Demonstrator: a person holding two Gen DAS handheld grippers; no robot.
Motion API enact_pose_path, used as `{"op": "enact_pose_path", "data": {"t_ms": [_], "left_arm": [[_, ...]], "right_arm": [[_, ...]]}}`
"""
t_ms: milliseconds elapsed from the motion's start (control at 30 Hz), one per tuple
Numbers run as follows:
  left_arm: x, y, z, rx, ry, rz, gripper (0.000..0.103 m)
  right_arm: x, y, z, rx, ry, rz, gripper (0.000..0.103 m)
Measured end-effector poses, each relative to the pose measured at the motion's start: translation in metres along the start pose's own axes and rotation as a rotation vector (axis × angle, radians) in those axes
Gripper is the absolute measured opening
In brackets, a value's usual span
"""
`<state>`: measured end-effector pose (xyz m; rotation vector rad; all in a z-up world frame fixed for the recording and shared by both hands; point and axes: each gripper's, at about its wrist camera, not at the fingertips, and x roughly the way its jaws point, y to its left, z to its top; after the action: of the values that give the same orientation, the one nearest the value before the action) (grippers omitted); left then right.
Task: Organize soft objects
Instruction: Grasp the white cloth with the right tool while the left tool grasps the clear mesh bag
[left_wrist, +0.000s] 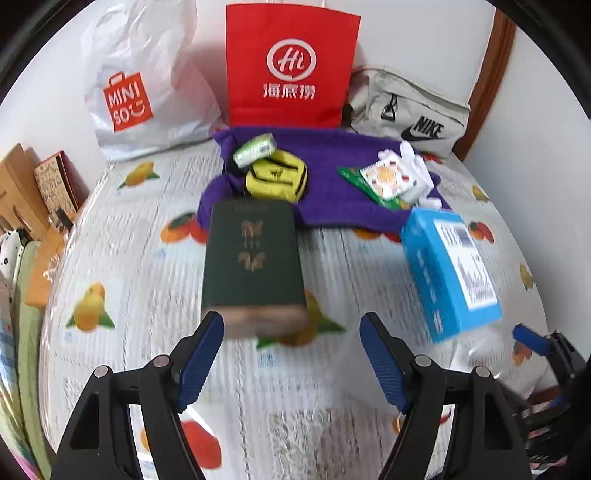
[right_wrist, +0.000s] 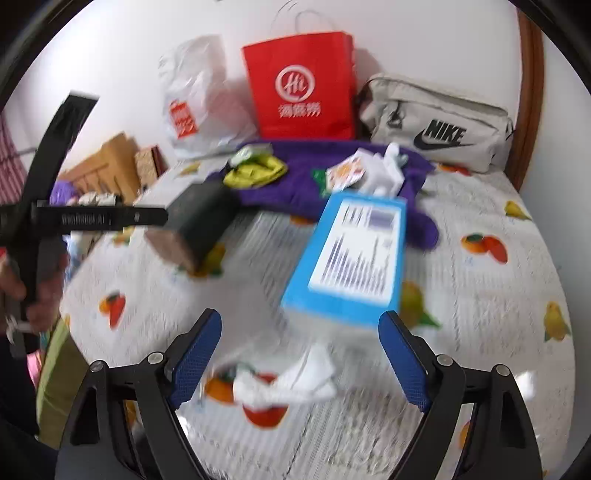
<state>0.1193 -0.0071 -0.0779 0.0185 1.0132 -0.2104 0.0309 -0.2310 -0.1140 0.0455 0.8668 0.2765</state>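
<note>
On the bed with the fruit-print cover (left_wrist: 140, 258) lie several things, and most soft ones sit on a purple knitted cloth (left_wrist: 332, 177) near the wall. This cloth is crumpled at its edges and carries a yellow pouch with black straps (left_wrist: 276, 178), a small green-and-white packet (left_wrist: 254, 149), a patterned flat packet (left_wrist: 386, 179) and some white pieces (blurred, so I cannot say what they are). In front of the cloth stand a dark green box (left_wrist: 253, 264) and a blue box (right_wrist: 351, 254), well apart from each other. A white crumpled soft piece (right_wrist: 291, 380) lies on the cover just in front of the right gripper (right_wrist: 299, 354). The right gripper has its jaws wide apart and holds nothing. The left gripper (left_wrist: 291, 354) is also spread wide and empty, with the dark green box just beyond its fingertips. Behind the cloth lean a white plastic bag (left_wrist: 147, 85), a red paper bag (left_wrist: 290, 66) and a grey Nike bag (left_wrist: 410, 110).
</note>
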Motion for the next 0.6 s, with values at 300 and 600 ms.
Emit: {"op": "enact_pose_path", "data": {"t_ms": [300,600], "left_arm": [[0.009,0.006,-0.032,-0.002,0.045,0.014,0.075],[0.024,0.0,-0.044,0.021,0.063,-0.006,0.075]], "right_arm": [[0.051,0.013,-0.048,-0.011,0.056,-0.009,0.087],[0.057,0.021,-0.058,-0.055,-0.01,-0.091,0.076]]}}
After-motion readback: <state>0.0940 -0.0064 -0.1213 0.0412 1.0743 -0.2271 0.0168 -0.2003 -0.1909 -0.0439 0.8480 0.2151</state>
